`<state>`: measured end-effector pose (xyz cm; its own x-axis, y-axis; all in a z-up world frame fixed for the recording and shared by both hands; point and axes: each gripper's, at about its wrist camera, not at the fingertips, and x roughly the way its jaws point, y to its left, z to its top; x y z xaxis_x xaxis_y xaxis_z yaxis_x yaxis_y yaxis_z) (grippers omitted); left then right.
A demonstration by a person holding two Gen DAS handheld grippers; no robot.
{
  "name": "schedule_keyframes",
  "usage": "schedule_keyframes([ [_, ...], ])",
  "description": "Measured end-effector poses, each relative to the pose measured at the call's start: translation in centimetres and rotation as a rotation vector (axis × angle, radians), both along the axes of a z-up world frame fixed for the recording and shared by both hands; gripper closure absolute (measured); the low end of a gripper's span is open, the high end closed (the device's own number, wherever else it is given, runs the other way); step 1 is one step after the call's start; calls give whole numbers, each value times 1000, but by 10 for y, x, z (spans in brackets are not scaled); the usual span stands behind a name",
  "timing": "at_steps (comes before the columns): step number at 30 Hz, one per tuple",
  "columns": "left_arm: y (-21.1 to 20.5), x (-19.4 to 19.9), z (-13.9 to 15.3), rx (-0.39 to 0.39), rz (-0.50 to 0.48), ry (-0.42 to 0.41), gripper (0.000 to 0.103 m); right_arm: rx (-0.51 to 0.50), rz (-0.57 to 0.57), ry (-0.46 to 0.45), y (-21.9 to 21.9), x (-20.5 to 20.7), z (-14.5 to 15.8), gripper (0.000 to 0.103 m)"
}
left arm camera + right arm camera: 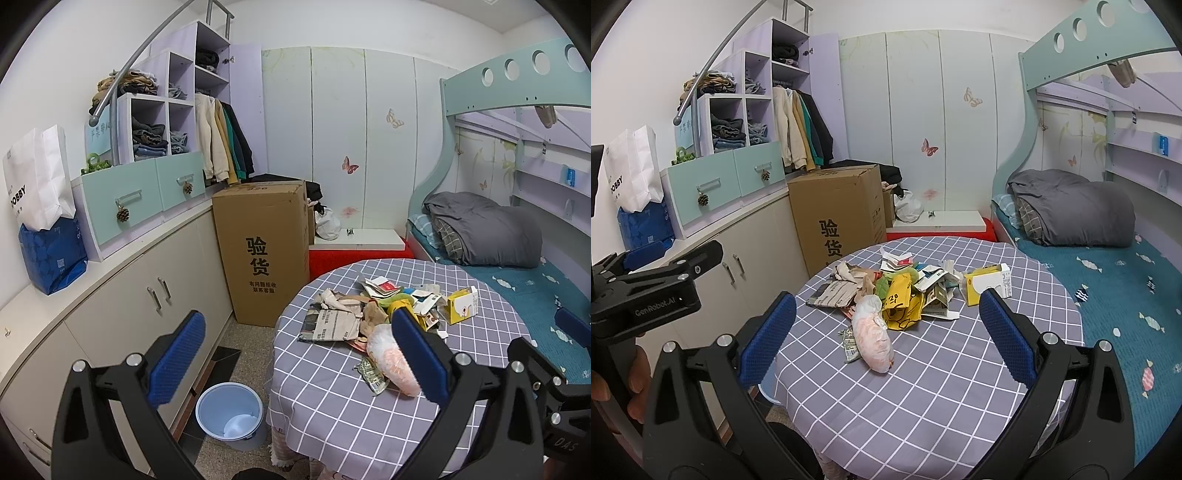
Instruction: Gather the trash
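Observation:
A pile of trash (905, 288) lies on the round table with the grey checked cloth (923, 398): newspaper (328, 325), a pink-white plastic bag (873, 338), a yellow bag (899, 306), torn cartons and a yellow-white box (988, 284). The pile also shows in the left wrist view (388, 314). A light blue bin (229, 411) stands on the floor left of the table. My left gripper (295, 358) is open and empty, above the table's left edge. My right gripper (886, 339) is open and empty, hovering short of the pile, around the plastic bag in view.
A tall cardboard box (264, 251) stands behind the table by the beige cabinets (122, 314). A bed (1108, 295) with a grey duvet runs along the right. White and blue bags (48, 229) sit on the counter at left.

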<state>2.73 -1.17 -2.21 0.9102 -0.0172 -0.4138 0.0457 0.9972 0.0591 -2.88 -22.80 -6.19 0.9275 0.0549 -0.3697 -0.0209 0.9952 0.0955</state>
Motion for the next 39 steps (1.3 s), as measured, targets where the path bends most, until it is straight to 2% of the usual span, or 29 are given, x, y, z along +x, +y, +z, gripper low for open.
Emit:
schedule_keyframes([
  [27, -11, 15, -13, 14, -14, 79, 4, 46, -17, 79, -18, 12, -14, 6],
  [34, -12, 35, -36, 1, -17, 179, 4, 76, -29, 126, -27, 23, -29, 6],
  [39, -30, 60, -63, -16, -75, 286, 4, 105, -73, 172, -43, 36, -46, 6],
])
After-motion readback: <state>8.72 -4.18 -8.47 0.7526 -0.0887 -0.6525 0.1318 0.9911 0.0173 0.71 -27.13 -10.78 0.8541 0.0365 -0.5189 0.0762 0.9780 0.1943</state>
